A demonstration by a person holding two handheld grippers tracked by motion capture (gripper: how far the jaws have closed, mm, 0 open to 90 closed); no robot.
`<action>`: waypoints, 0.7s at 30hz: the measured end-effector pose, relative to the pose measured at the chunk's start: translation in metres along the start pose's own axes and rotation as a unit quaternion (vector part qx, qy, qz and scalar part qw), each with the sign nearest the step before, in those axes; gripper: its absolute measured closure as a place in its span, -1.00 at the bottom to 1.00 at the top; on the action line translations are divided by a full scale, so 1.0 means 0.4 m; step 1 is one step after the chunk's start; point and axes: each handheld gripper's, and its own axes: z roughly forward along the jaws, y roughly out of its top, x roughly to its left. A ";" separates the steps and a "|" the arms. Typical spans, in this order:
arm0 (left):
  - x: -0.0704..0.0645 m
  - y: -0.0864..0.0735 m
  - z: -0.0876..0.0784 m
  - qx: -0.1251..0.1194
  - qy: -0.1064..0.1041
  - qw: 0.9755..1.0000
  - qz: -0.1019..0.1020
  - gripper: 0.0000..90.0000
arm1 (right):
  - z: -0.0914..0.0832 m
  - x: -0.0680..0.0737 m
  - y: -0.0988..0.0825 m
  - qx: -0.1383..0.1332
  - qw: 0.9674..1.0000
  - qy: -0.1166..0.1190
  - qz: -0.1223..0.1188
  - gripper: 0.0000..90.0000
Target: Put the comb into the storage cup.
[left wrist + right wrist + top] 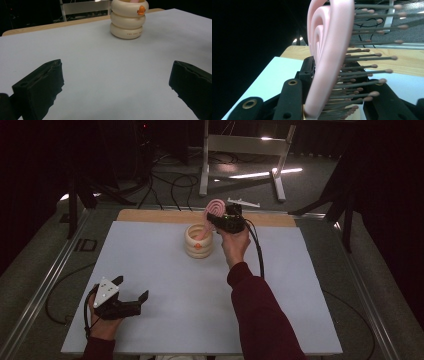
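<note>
- right gripper [223, 221] is clamped on a pink hairbrush [215, 209], at the far middle of the white mat [150, 270]; in the right gripper view the brush [329, 50] sits edge-on between the black jaws, bristles [372, 67] sticking out to that view's right
- brush's long axis runs tilted: paddle head up and away over the wooden table edge [150, 215], handle end down toward the holder's mouth; tip looks at or just inside the rim, can't tell whether it touches
- cream ringed holder [199, 241] with the orange duck on its side stands upright just beside and left of the right hand, slightly nearer the person; same holder seen far ahead in the left gripper view [128, 21]
- left gripper [131, 296] rests at the near left corner of the mat, jaws spread wide, nothing between them; well apart from the holder
- right hand is clearly the nearer one
- my read: brush is going into or coming out of the holder; what matters is keeping the handle lined up with the opening, since a skewed axis could catch the rim and tip the holder
</note>
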 end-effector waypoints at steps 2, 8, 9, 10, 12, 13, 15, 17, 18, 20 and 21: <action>0.000 0.000 0.000 0.000 0.000 1.000 0.000 -0.99 | 0.003 -0.001 -0.002 0.000 1.000 0.000 -0.001 0.42; -0.002 0.000 0.001 -0.001 0.000 1.000 0.000 -1.00 | 0.008 0.000 -0.008 0.003 1.000 -0.001 0.002 0.42; -0.002 0.000 0.001 -0.001 0.000 1.000 0.000 -1.00 | 0.009 0.001 -0.008 0.003 1.000 -0.001 0.002 0.42; -0.002 0.000 0.001 -0.001 0.000 1.000 0.000 -0.99 | 0.010 0.001 -0.008 0.003 1.000 -0.002 0.002 0.42; -0.002 0.000 0.001 -0.001 0.000 1.000 0.000 -0.99 | 0.012 0.003 -0.009 0.003 1.000 -0.001 0.003 0.42; -0.002 0.000 0.001 -0.001 0.000 1.000 0.000 -0.99 | 0.013 0.004 -0.010 0.003 1.000 -0.001 0.003 0.42; -0.002 0.000 0.000 -0.002 0.001 1.000 0.000 -1.00 | 0.016 0.005 -0.012 0.006 1.000 -0.002 0.002 0.42; -0.001 0.000 -0.001 -0.002 0.001 1.000 0.000 -0.99 | 0.018 0.005 -0.013 0.006 1.000 -0.004 0.002 0.42; -0.001 0.000 -0.001 -0.002 0.001 1.000 0.000 -0.99 | 0.019 0.005 -0.013 0.006 1.000 -0.004 0.003 0.42; -0.001 0.000 -0.001 -0.003 0.000 1.000 0.000 -0.99 | 0.020 0.006 -0.014 0.005 1.000 -0.004 0.004 0.42; -0.001 0.000 -0.001 -0.003 0.000 1.000 -0.001 -0.99 | 0.022 0.006 -0.015 0.005 1.000 -0.002 0.006 0.42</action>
